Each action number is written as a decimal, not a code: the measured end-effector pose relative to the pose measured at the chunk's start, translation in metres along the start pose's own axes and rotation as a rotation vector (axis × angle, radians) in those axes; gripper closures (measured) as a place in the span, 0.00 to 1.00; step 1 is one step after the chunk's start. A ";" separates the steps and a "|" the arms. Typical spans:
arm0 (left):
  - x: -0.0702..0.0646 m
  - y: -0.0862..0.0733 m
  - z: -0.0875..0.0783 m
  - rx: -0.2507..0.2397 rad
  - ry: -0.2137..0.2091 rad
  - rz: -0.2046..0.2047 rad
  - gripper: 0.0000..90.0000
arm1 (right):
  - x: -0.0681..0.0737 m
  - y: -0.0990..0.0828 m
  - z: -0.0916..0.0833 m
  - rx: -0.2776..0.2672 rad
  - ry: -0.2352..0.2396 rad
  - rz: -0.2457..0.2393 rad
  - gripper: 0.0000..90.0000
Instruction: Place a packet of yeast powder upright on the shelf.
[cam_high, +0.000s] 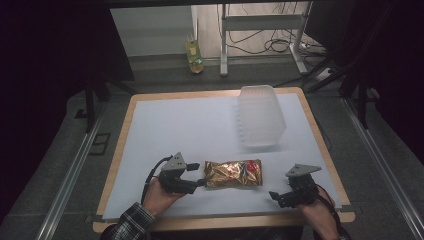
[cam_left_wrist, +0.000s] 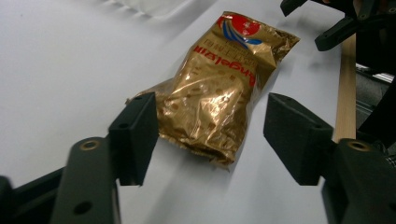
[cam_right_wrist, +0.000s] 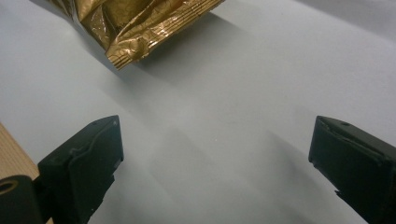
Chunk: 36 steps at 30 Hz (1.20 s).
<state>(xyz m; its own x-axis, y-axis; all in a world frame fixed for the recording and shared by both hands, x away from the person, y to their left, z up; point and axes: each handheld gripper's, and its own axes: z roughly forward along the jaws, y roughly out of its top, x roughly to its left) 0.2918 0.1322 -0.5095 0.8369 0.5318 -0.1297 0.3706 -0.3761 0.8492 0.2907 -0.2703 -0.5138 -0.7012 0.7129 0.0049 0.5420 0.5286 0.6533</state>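
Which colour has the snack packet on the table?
The snack packet is shiny gold with red lettering and a red-blue logo; the left gripper view shows it best.

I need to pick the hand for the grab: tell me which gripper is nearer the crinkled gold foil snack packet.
Left. The left gripper sits open at the gold foil snack packet's near end. The right gripper, also open, lies apart from its other end.

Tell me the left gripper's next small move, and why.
Probably close the left gripper on the gold snack packet: its jaws stand open on either side of the packet's near end, which lies flat on the white table, not yet gripped.
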 end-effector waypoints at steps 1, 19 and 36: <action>-0.001 0.001 0.001 -0.001 0.003 0.005 0.42 | 0.000 0.000 0.000 0.003 0.000 -0.001 0.04; -0.003 0.013 0.035 0.069 0.037 0.065 0.96 | -0.001 0.000 0.002 0.005 -0.002 -0.013 0.04; 0.014 0.001 0.049 0.120 -0.004 -0.017 1.00 | 0.000 0.003 -0.004 0.000 -0.001 -0.018 0.04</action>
<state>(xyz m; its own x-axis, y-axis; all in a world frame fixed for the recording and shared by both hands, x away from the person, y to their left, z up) 0.3235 0.1016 -0.5356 0.8314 0.5360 -0.1463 0.4305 -0.4551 0.7794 0.2909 -0.2705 -0.5091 -0.7102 0.7040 -0.0079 0.5293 0.5413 0.6534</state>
